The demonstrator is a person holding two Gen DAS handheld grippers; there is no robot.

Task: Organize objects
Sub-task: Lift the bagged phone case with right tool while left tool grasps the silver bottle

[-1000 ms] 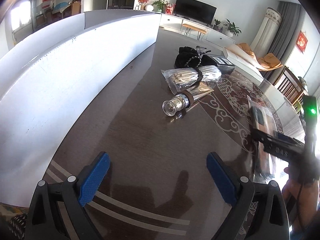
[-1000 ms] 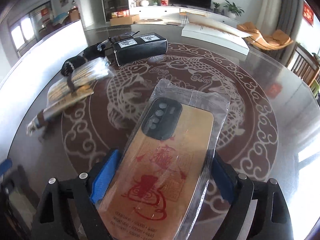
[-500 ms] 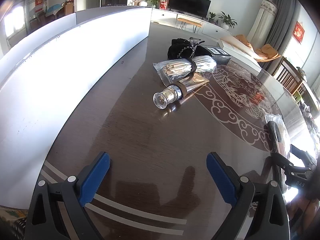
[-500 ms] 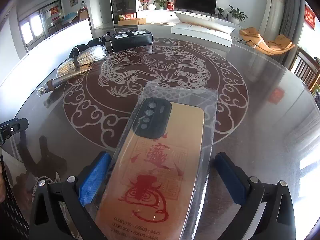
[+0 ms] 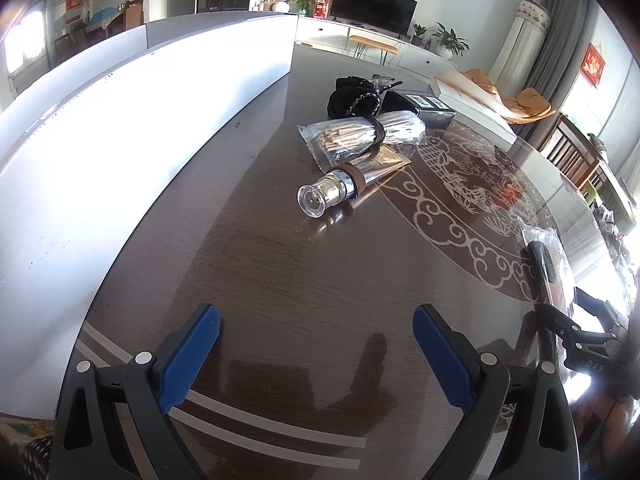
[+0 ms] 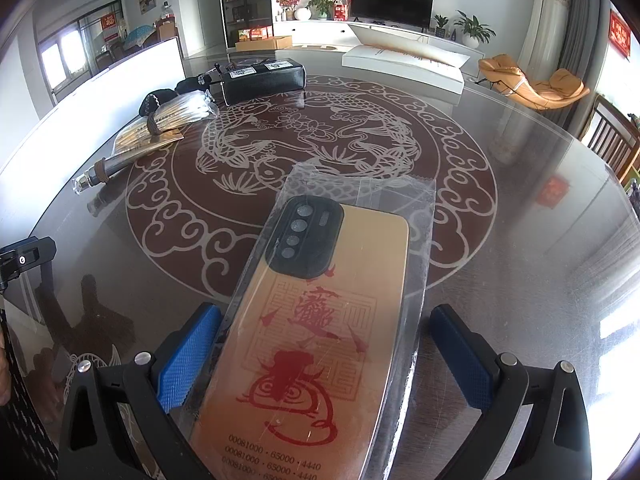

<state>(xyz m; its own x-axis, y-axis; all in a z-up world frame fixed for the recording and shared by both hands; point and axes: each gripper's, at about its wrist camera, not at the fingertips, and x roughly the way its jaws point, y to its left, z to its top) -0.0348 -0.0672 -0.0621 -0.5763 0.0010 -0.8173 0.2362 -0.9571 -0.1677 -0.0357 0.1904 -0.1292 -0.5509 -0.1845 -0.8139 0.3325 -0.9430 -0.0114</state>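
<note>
Nearest to us, our right gripper (image 6: 320, 356) has just spread its jaws; the gold phone case in clear plastic wrap (image 6: 320, 320) lies released between them on the round glass table (image 6: 520, 200). Our left gripper (image 5: 316, 356) stands open over bare table. Beyond the case lie a silver-capped tube (image 5: 340, 188), then a bag of sticks (image 5: 360, 136).

A bright living room in daylight. On the far wall a dark television (image 6: 392, 3) stands over a long white cabinet (image 6: 320, 32), with potted plants (image 6: 474, 28) on it. An orange lounge chair (image 6: 532, 82) sits far right beside grey curtains (image 5: 568, 36). Windows (image 6: 64, 60) glow at the left. A dark shelf unit (image 6: 244, 0) stands far left of the television.
</note>
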